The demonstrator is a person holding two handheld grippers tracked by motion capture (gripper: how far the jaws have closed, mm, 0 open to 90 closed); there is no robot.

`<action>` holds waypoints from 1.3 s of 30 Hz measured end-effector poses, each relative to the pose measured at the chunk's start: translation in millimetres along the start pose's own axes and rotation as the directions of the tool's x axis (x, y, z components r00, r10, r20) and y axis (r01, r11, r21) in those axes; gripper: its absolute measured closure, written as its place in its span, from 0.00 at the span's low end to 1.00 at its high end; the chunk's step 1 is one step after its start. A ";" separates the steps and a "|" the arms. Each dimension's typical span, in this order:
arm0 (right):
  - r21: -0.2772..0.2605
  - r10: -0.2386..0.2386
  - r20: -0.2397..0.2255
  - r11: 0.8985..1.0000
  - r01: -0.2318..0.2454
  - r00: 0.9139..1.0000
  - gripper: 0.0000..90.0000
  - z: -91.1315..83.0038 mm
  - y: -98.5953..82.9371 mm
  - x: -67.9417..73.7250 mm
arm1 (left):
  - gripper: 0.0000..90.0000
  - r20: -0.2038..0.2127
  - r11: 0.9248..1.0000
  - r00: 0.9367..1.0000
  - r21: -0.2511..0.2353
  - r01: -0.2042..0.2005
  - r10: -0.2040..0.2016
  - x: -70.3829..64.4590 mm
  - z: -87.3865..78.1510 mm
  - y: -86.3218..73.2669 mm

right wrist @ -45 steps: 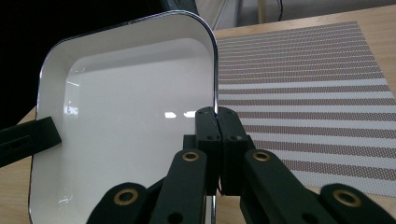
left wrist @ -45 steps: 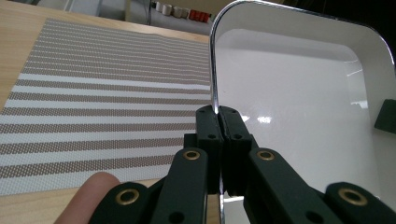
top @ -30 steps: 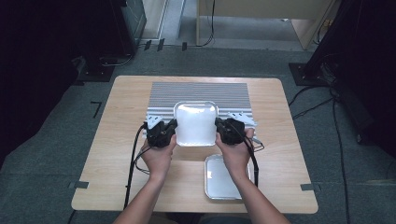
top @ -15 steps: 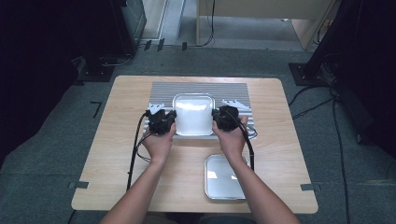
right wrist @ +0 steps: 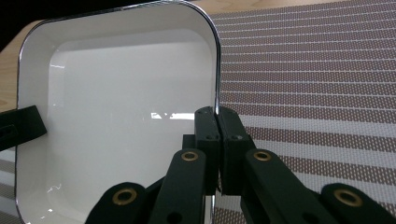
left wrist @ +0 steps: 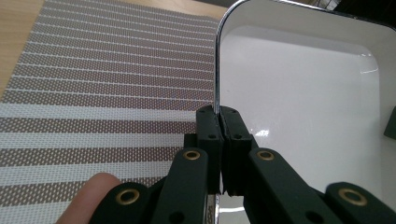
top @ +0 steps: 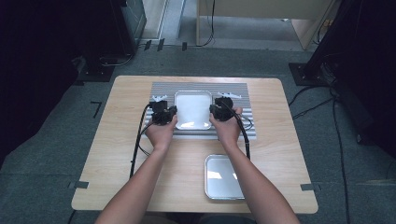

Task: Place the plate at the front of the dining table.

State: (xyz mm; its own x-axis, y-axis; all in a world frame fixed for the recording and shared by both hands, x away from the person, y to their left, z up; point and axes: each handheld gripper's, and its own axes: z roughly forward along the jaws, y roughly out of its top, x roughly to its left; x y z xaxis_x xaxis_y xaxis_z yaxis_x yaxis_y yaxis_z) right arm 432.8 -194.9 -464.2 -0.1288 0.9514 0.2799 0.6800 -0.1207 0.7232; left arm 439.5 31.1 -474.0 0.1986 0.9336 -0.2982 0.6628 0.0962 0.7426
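White empty tray [top: 193,110] on striped mat [top: 243,93], left tongs [top: 169,113] and right tongs [top: 216,111] clamped on opposite rims

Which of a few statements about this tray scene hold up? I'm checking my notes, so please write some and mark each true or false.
1. The left gripper is shut on the rim of the white tray. True.
2. The right gripper is open, clear of the tray. False: it is shut on the opposite rim.
3. The tray is over the striped mat. True.
4. The second tray holds food. False: it is empty.
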 end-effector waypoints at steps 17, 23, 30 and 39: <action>0.084 0.016 0.029 0.996 -0.019 0.999 0.98 39.4 12.2 -17.1 | 0.99 0.010 0.990 0.999 0.133 0.044 -0.045 5.8 39.5 16.7; 0.089 0.051 0.035 0.995 -0.054 0.998 0.98 45.7 16.9 -21.2 | 0.97 -0.004 0.978 0.998 0.198 0.065 -0.066 8.0 54.6 21.5; 0.117 0.085 0.013 0.989 -0.086 0.996 0.97 55.4 12.5 -28.7 | 0.89 -0.018 0.976 0.999 0.213 0.040 -0.037 4.0 59.6 25.9; 0.114 0.124 -0.025 0.986 -0.120 0.992 0.97 59.5 10.0 -37.7 | 0.83 0.028 0.968 0.997 0.241 0.066 -0.075 6.2 63.5 25.9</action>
State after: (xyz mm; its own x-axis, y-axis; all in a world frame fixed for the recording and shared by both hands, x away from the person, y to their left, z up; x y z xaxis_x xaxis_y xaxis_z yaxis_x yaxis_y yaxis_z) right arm 487.5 -215.1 -505.1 -0.0616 0.9217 0.3830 0.7685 -0.2010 0.6074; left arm 503.8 17.5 -494.7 0.1683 0.9139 -0.3695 0.8286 0.0719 0.5551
